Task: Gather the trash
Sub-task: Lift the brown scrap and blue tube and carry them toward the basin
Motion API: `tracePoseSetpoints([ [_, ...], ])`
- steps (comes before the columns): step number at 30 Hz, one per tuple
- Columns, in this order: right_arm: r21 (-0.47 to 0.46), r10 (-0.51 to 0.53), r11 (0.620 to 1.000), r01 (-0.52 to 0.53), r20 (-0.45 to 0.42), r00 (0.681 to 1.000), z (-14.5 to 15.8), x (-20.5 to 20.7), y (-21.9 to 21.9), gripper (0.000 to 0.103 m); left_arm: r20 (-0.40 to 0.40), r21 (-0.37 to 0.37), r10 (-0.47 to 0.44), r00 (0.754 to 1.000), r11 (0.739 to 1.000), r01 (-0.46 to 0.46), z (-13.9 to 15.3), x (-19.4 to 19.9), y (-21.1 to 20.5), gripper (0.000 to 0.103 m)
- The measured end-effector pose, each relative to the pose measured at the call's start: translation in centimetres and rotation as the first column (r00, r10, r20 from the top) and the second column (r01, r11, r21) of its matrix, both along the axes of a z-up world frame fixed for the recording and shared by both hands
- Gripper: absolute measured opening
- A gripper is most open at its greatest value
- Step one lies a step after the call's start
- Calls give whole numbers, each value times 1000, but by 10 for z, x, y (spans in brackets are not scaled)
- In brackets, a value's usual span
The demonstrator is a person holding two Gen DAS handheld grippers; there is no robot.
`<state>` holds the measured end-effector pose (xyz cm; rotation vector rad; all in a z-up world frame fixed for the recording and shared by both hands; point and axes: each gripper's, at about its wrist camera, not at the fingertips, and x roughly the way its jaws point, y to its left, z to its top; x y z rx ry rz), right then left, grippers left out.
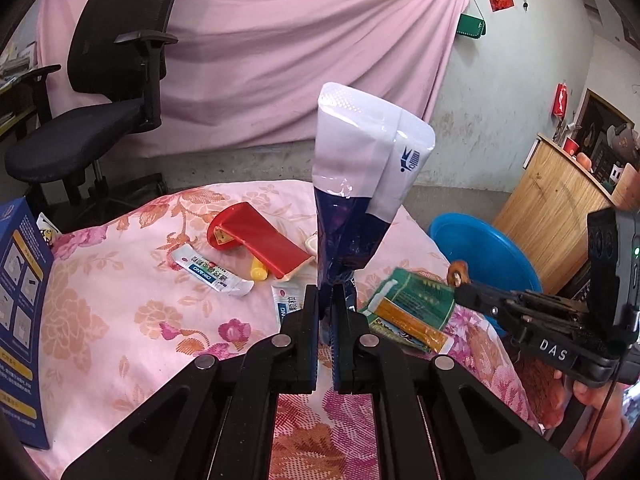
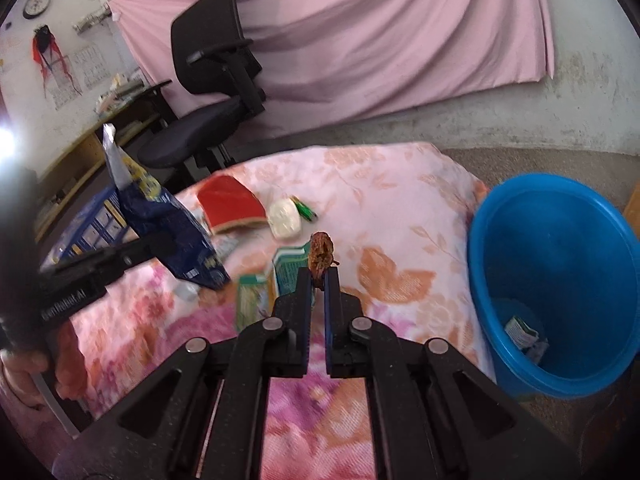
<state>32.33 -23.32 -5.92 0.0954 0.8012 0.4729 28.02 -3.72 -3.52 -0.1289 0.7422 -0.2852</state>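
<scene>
Grippers both pinch trash: left gripper (image 1: 327, 294) clamps a blue-white pouch (image 1: 360, 184) upright, right gripper (image 2: 318, 280) nips a brown scrap (image 2: 321, 254). Only the right view looks inside the blue bucket (image 2: 560, 240) (wrappers already in). Wrappers (image 1: 404, 308) litter the floral cloth (image 1: 120, 280); an office chair (image 1: 108, 80) stands beyond.

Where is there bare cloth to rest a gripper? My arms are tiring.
Free: the floral cloth between the white wad and the blue basin, and the near-left stretch between the blue box and the toothpaste tube. Crowded: the middle, around the red wrapper and green packet.
</scene>
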Motion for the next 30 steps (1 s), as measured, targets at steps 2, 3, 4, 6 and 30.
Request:
tracePoseSetpoints([
  [2, -22, -9, 1000, 9, -17, 1000, -4, -1, -4, 31, -4, -3, 3, 1000, 1000, -3, -1, 1, 1, 3],
  [3, -37, -17, 999, 16, -28, 999, -7, -1, -7, 31, -5, -5, 5, 1000, 1000, -5, -1, 2, 1, 3],
  [4, -56, -26, 998, 24, -38, 999, -11, -1, -9, 31, -7, -7, 5, 1000, 1000, -5, -1, 2, 1, 3],
  [6, -76, -37, 997, 33, -51, 998, -17, 0, -12, 32, -8, -9, 6, 1000, 1000, -6, 0, 3, 1, 3],
  [30, -149, -10, 989, 7, -19, 1000, -18, 17, 3, 29, -43, -11, 7, 999, 1000, -8, -8, 3, 3, 3],
])
